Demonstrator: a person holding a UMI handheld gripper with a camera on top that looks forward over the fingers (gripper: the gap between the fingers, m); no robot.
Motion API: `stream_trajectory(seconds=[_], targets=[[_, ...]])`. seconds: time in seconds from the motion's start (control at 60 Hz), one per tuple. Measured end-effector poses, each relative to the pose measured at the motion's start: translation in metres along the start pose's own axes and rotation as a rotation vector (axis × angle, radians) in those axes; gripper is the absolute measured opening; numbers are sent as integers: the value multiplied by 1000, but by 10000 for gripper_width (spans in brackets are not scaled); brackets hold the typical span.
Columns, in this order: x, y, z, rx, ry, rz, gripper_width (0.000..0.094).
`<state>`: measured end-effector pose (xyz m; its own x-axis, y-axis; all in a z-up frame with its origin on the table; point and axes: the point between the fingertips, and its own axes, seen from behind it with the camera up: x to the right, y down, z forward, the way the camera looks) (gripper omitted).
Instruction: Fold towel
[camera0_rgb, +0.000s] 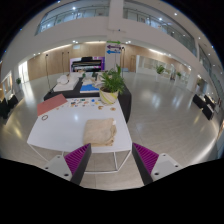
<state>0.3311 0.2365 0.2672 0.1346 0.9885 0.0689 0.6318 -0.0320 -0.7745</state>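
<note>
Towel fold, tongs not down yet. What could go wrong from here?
1. The tongs are open and short of the white table, with the beige towel beyond them; a long approach may land off the towel's edge.
2. The towel lies near the table's front edge, so a drag while pinching could pull it off.
3. A potted plant stands behind the towel; a fold swung away from the tongs could brush it.

Near edge of the white tabletop (70, 135) hidden behind the gripper's two fingers, small flat items beside the potted plant (112, 85) too small to identify, signs (114, 47) beyond unreadable, folds of the tan towel (100, 131) indistinct, finger bases cut off below
</note>
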Motion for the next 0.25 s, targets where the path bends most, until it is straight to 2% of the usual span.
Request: stream_trajectory(seconds=[0.133,0.25], targets=[[1,1,-1,23,-1,-18,855],[-8,4,2,11,-41,-9,853]])
